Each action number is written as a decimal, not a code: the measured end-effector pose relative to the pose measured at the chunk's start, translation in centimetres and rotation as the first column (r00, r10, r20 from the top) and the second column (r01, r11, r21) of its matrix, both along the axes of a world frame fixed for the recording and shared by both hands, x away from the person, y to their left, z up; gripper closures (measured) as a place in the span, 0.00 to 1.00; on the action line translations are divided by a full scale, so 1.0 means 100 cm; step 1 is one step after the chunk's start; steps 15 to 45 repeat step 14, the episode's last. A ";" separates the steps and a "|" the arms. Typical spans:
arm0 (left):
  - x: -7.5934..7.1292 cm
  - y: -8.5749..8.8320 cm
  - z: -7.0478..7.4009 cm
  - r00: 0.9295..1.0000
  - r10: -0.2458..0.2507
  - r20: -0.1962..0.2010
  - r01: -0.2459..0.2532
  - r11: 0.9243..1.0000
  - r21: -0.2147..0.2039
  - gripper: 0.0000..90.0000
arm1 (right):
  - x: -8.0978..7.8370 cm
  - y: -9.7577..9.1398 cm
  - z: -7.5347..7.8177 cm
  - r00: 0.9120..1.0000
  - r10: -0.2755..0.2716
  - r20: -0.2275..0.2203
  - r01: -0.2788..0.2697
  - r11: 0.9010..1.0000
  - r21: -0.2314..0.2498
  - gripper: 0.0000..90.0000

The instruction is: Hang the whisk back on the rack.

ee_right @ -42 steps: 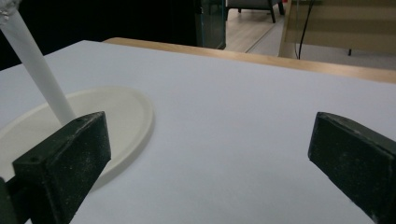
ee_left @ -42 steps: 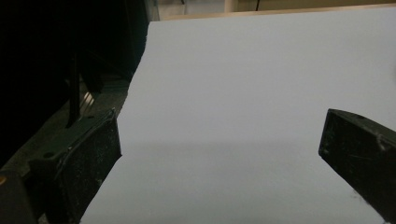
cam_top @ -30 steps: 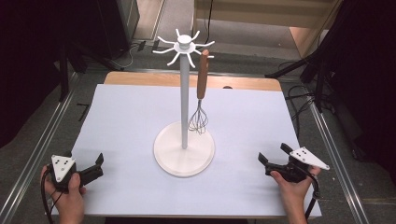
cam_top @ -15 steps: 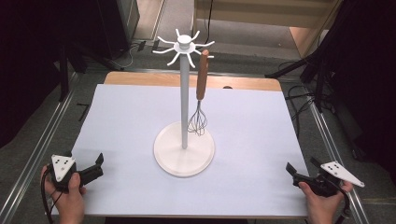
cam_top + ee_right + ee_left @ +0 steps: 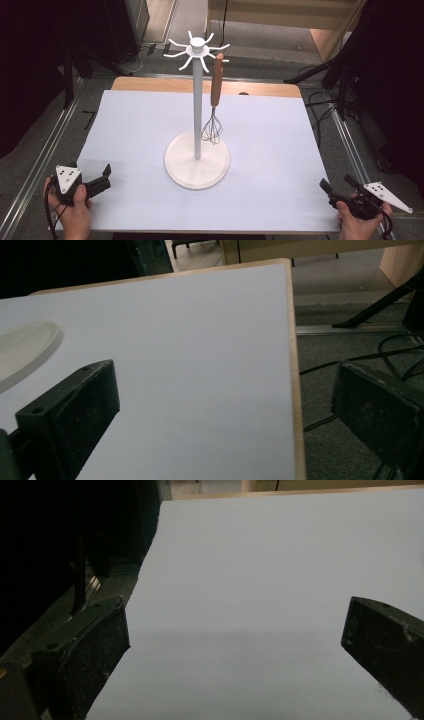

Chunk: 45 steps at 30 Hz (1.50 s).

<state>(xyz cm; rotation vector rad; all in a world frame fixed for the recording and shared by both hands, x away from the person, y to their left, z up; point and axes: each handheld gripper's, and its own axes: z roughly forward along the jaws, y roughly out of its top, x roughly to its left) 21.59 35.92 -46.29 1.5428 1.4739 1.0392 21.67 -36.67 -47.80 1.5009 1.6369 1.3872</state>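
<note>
One whisk (image 5: 214, 107) hangs by its wooden handle from a hook of the white utensil stand (image 5: 197, 145), whose round base sits at the middle of the bench (image 5: 280, 150); the wire head dangles just above the base, beside the pole. Hanging the whisk looks finished: it is carried by the hook alone and nothing touches it.

Both tools are well apart from the stand. The left hand-held gripper (image 5: 106, 175) rests by the near left corner of the bench, and in its own view its jaws stand spread wide over bare white surface with nothing between them. The right hand-held gripper (image 5: 334, 186) is at the near right corner, hanging partly past the edge; in its own view the jaws are likewise spread and empty, one over the bench, the other over the floor, with the rim of the stand's base at the far left.

Judging from this, little or nothing remains beyond setting the tools down.
</note>
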 end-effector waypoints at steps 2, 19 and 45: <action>0.000 0.000 0.000 1.000 -0.003 0.001 0.003 1.000 0.002 0.00 | 0.004 0.011 -0.006 1.000 0.007 -0.025 -0.009 0.997 -0.070 0.00; 0.000 0.000 0.000 1.000 -0.005 -0.004 0.005 1.000 0.003 0.00 | 0.005 0.018 -0.010 0.999 0.017 -0.032 -0.021 0.993 -0.113 0.01; 0.000 0.000 0.000 1.000 -0.005 -0.004 0.005 1.000 0.003 0.00 | 0.005 0.018 -0.010 0.999 0.017 -0.032 -0.021 0.993 -0.113 0.01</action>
